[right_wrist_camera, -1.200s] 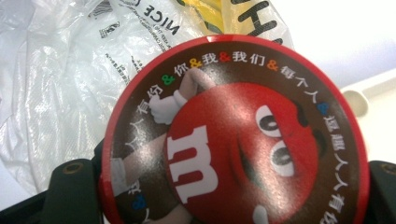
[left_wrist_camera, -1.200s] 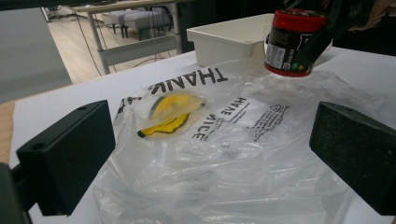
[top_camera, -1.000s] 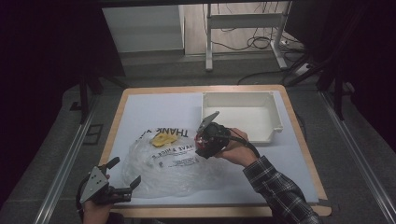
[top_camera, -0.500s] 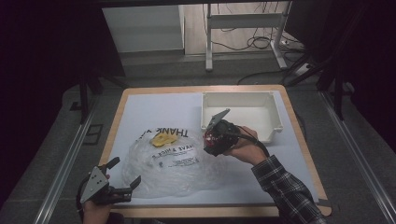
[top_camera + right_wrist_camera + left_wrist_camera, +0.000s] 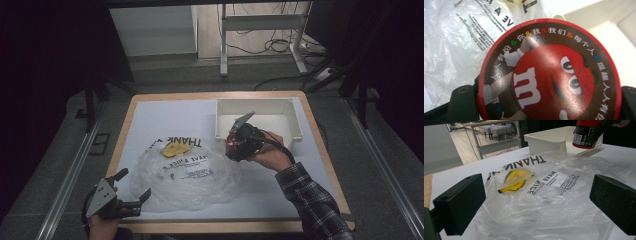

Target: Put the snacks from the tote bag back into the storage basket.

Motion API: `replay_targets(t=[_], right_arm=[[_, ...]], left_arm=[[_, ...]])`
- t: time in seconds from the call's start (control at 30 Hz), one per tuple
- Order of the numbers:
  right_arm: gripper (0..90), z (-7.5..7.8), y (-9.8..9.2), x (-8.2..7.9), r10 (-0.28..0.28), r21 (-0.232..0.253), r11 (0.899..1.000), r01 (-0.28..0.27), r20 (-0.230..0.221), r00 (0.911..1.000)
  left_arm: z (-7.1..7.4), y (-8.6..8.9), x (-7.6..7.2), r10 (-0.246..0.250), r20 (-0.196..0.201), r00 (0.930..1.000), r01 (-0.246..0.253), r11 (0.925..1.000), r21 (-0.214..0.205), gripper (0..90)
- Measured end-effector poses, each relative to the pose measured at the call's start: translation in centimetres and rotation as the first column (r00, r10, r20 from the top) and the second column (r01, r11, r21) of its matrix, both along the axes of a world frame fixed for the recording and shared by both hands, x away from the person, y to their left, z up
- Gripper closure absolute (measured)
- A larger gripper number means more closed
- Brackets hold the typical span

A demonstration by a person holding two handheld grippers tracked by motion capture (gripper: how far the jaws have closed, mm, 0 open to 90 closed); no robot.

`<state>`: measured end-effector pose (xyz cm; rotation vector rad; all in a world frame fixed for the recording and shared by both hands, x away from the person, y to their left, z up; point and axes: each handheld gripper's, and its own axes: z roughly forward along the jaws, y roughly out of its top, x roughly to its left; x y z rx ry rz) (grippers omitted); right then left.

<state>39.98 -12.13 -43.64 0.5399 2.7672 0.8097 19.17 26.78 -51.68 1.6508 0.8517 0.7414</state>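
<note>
Candy tub [image 5: 549, 72], round with a red lid, sits clamped between the jaws of the right hand-held gripper [image 5: 239, 144]; the jaws press on its two sides, so the grip looks firm; in the left gripper view the same tub [image 5: 585, 133] hangs in the air with nothing under it but bare tabletop [image 5: 300, 180]. A second ago this hand-held gripper was lower and closer to the clear plastic bag [image 5: 185, 175]; now it has moved up and away from the bag, toward the white bin [image 5: 295, 131]; the bin's near wall is just in front of the tub, and the bag lies behind and to one side of it. That change tells me the tub is out of the bag and on its way to the bin; I think the next job is to carry it over the wall and let go inside, and it should go high enough not to bump the rim. The left hand-held gripper [image 5: 131, 189] has stayed where it was; its jaws are spread wide and hold nothing; the bag's edge lies right in front of them; a yellow thing [image 5: 517, 180] is still inside the bag, farther ahead, and may be next.
</note>
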Motion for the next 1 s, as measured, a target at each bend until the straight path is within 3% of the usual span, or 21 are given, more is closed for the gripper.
replay_targets(t=[1.0], right_arm=[[25.5, -0.1, -0.9, 5.5, -0.022, 0.016, 1.000, 0.022, 0.015, 0.9996]], left_arm=[[0.0, 0.1, 0.0, 0.000, 0.002, 1.0000, 0.000, 1.0000, -0.003, 0.2]])
